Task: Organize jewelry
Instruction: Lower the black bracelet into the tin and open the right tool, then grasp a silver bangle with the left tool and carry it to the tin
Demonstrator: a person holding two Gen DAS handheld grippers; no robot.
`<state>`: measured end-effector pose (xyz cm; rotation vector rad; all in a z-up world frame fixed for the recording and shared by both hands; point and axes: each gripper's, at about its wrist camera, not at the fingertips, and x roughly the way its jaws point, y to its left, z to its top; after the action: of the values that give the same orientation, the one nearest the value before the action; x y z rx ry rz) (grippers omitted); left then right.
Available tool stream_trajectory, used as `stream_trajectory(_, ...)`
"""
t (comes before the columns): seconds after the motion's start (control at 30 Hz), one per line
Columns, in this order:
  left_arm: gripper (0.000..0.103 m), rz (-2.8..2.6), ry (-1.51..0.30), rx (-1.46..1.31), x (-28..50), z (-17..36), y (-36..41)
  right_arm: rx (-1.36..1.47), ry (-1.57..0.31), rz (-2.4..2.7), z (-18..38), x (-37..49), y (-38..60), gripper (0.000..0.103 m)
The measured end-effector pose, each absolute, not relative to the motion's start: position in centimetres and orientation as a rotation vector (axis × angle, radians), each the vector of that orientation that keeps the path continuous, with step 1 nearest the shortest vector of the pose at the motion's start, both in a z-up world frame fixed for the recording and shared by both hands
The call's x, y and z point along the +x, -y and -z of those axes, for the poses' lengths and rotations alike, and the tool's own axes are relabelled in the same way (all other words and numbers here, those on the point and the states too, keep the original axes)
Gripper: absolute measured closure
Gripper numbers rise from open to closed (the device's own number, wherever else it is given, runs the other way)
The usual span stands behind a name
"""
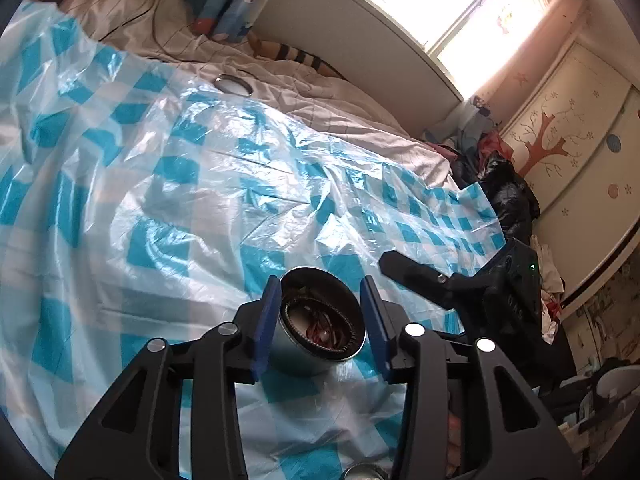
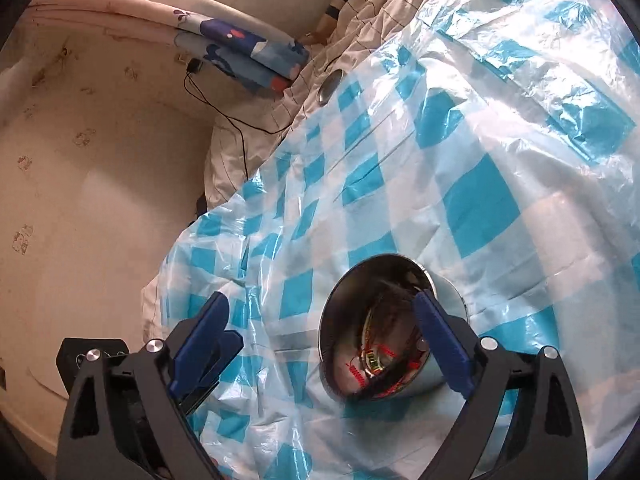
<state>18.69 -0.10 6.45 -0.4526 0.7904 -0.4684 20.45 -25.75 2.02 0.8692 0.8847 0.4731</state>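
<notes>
Small metal tin [image 1: 320, 320] of tangled jewelry [image 1: 324, 330], low centre of frame on the checked plastic sheet [image 1: 180, 184] over the bed. Left hand-held gripper [image 1: 320, 320] spread, straddling its walls; right hand-held gripper [image 2: 320, 344] spread, one finger at the rim. Light, rigid, slick, likely tippy on soft bedding; best gripped across the sides. Lid [image 1: 233, 85] lying upper centre; nothing blocking.

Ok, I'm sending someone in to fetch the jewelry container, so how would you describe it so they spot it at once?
Look at the blue-and-white checked plastic sheet spread over the bed. Near its front edge stands a round metal tin, open at the top, between the fingers of the left gripper. Unlike the flat metal lid lying far back on the bedsheet, it is deep and holds dark and red jewelry.
</notes>
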Motion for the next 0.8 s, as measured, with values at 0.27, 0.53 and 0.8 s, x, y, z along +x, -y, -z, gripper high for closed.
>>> stream_trajectory(0.27,0.055,0.495,-0.818,-0.338,16.9,-6.7,1.1,0.735,-0.88,-0.475,-4.9,17.9,26.6,0.013)
stream_trajectory(0.53,0.054,0.704,-0.965,-0.144,12.7,-4.6,5.1,0.628,-0.981,-0.384,-3.3,13.8,30.2,0.013)
stream_trajectory(0.8,0.054,0.8,-1.075,0.015,9.2,-1.6,8.8,0.613,-0.994,-0.37,-3.6,11.7,31.3,0.013)
